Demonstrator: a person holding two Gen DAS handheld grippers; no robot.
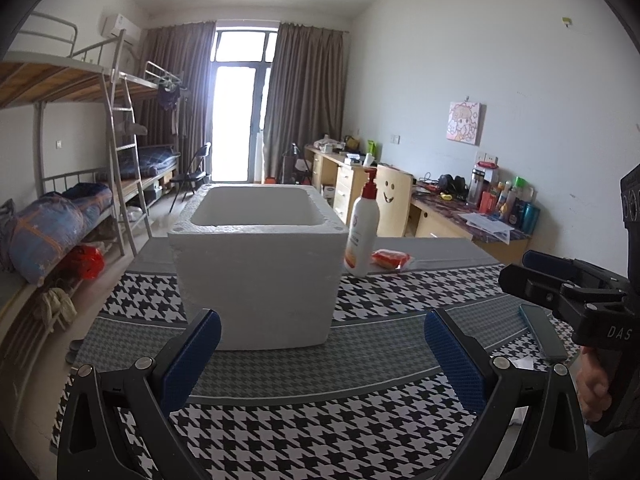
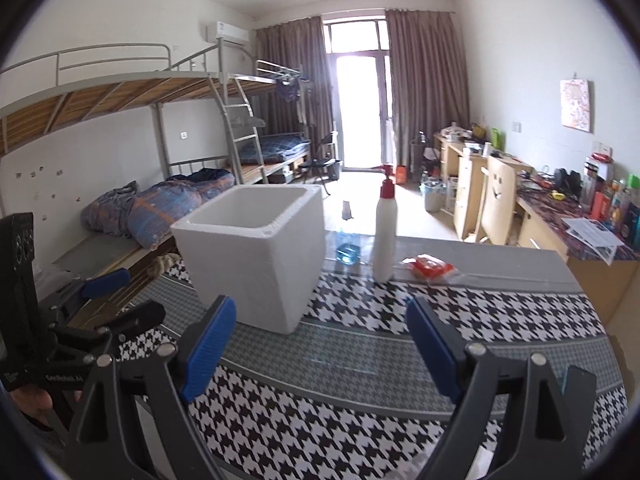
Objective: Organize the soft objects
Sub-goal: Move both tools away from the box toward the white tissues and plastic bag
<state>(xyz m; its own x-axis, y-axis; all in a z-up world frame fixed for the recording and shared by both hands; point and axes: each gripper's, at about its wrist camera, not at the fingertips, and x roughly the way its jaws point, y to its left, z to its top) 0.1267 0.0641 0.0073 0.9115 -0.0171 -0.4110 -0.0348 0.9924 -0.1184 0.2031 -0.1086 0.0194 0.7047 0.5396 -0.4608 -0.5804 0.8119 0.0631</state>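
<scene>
A white foam box point(image 1: 256, 264) stands open-topped on the houndstooth tablecloth point(image 1: 320, 432); it also shows in the right wrist view point(image 2: 252, 256). A white pump bottle with a red top point(image 1: 363, 228) stands right of it, and a soft orange packet point(image 1: 391, 260) lies behind that; both show in the right wrist view, the bottle point(image 2: 385, 240) and the packet point(image 2: 432, 268). My left gripper point(image 1: 320, 348) is open and empty, just in front of the box. My right gripper point(image 2: 320, 340) is open and empty, in front of the box and bottle.
A dark phone point(image 1: 542, 332) lies on the table at the right. A blue-tinted clear bottle point(image 2: 347, 252) lies behind the box. Bunk beds point(image 2: 140, 200) stand at the left, cluttered desks point(image 1: 472, 224) and a chair along the right wall.
</scene>
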